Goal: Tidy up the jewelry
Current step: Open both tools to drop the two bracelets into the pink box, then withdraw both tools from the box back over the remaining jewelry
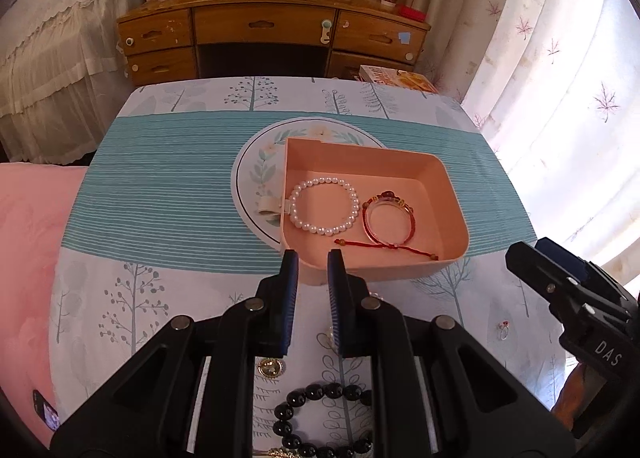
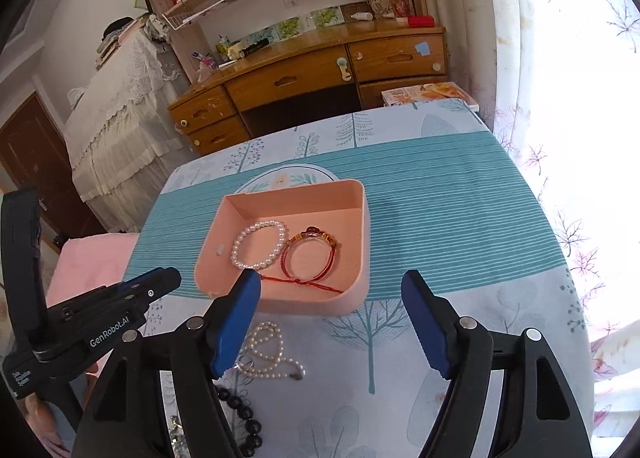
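Note:
A pink box stands on the tablecloth. Inside it lie a white pearl bracelet and, to its right, a red cord bracelet with a clear bangle. My left gripper hovers at the box's near wall, its pads a narrow gap apart, nothing between them. My right gripper stands wide open over the near rim, empty. On the cloth near me lie a black bead bracelet, a pearl necklace, a gold pendant and a small ring.
The box stands partly on a round floral mat. A wooden desk lies beyond the table's far edge, with a book at the far right corner. Curtains hang along the right, and a pink cushion borders the left.

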Demonstrator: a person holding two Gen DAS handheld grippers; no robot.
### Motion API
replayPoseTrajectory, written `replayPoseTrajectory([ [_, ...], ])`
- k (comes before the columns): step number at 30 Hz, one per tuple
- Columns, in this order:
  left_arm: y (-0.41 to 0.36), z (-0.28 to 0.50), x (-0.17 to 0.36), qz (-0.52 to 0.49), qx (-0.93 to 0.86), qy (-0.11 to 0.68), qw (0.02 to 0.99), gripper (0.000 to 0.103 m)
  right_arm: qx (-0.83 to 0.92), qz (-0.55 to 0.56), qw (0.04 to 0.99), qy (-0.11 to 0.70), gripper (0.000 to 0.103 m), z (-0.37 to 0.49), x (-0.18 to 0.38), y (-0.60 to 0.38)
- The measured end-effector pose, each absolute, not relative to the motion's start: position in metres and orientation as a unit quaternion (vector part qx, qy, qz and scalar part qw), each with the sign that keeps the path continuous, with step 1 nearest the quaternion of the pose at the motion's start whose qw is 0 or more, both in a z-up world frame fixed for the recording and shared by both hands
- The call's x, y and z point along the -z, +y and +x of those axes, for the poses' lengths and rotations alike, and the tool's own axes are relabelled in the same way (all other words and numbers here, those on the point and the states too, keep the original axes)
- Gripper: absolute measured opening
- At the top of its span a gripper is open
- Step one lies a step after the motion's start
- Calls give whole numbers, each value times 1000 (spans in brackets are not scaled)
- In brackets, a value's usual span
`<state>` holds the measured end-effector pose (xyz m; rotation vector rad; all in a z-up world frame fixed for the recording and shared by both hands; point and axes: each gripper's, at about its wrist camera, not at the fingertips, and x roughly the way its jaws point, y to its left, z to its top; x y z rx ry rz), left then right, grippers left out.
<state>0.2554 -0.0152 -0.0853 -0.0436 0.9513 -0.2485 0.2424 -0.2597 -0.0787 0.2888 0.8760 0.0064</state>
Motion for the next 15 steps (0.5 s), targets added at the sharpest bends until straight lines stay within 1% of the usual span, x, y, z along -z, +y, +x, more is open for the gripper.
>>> replayPoseTrajectory([
  [9,-7,211,81,-28,121,448,885,12,-15,139,903,406,74,186,68,-255],
  [15,5,177,76,-32,115,424,898,12,-26,126,906,404,74,146,70,-245],
])
